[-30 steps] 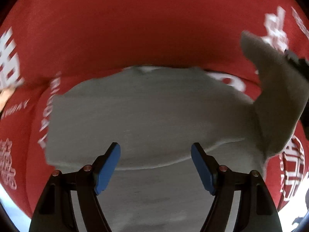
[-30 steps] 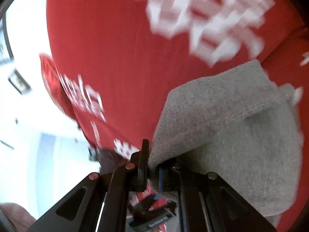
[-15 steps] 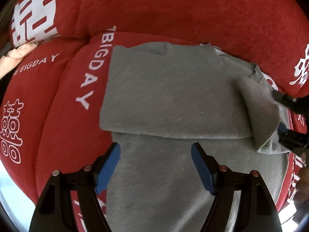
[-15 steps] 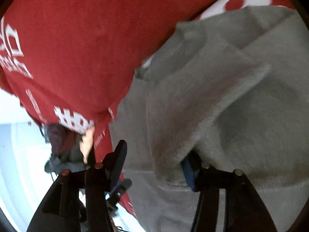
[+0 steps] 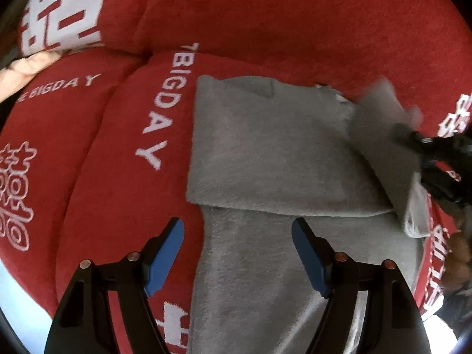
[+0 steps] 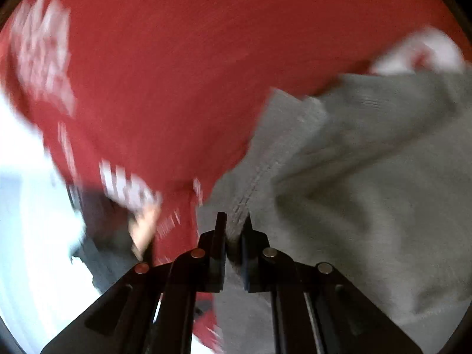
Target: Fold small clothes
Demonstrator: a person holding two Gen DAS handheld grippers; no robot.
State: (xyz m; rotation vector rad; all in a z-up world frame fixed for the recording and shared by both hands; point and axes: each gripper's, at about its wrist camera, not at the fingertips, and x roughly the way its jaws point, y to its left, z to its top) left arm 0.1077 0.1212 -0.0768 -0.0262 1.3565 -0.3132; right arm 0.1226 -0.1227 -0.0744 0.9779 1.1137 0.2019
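A grey garment lies on a red cushion, its upper part folded down over the lower part. My left gripper hovers open above the garment's lower left edge, with nothing between its blue pads. At the right edge of the left wrist view, my right gripper pinches a raised grey flap. In the blurred right wrist view, the right gripper is shut on a seamed edge of the grey garment.
The red cushion carries white lettering and symbols. A peach cloth lies at the far left. A person's hand shows below the cushion edge, beside a pale floor.
The right gripper held the grey flap, opened over the garment half a second ago, and is now shut on a seamed edge. The left gripper drifted sideways over the garment, still open.
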